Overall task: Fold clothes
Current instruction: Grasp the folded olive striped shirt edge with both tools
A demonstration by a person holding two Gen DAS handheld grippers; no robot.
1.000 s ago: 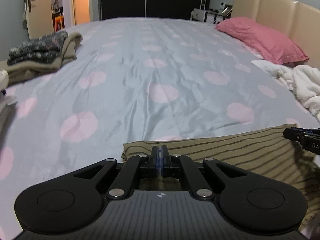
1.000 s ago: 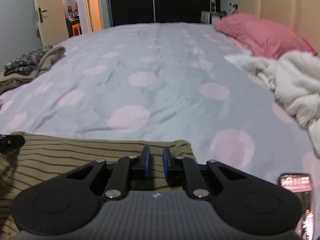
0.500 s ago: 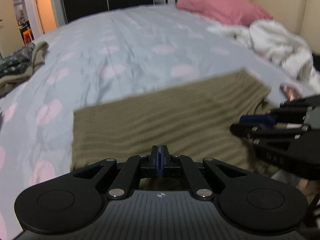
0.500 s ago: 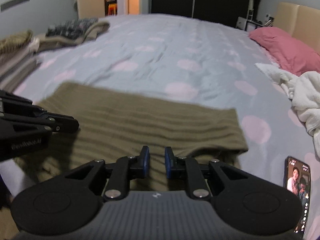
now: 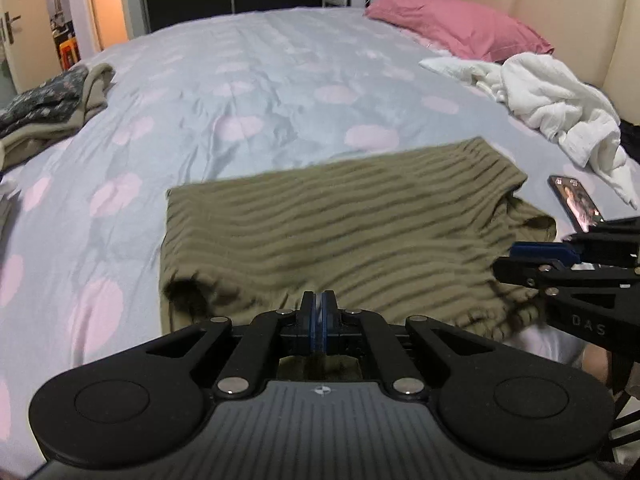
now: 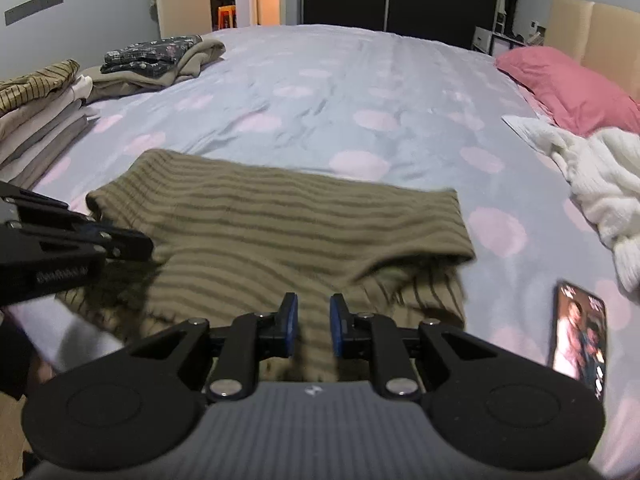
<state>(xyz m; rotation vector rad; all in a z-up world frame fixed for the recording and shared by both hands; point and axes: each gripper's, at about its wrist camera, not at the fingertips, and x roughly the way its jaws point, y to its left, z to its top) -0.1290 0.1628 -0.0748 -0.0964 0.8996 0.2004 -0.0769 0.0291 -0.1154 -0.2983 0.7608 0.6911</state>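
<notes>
An olive striped knit garment lies folded over on the near edge of the bed; it also shows in the right wrist view. My left gripper is shut above the garment's near edge, with no cloth seen between its fingers. My right gripper is open with a small gap, above the garment's near edge. Each gripper shows from the side in the other's view, the right one at the right and the left one at the left.
A phone with a lit screen lies on the grey, pink-dotted bedsheet right of the garment. White crumpled clothes and a pink pillow are far right. Folded clothes stacks sit far left.
Both grippers have pulled back and up from the garment's far edge to its near edge. The garment's upper half now lies folded over.
</notes>
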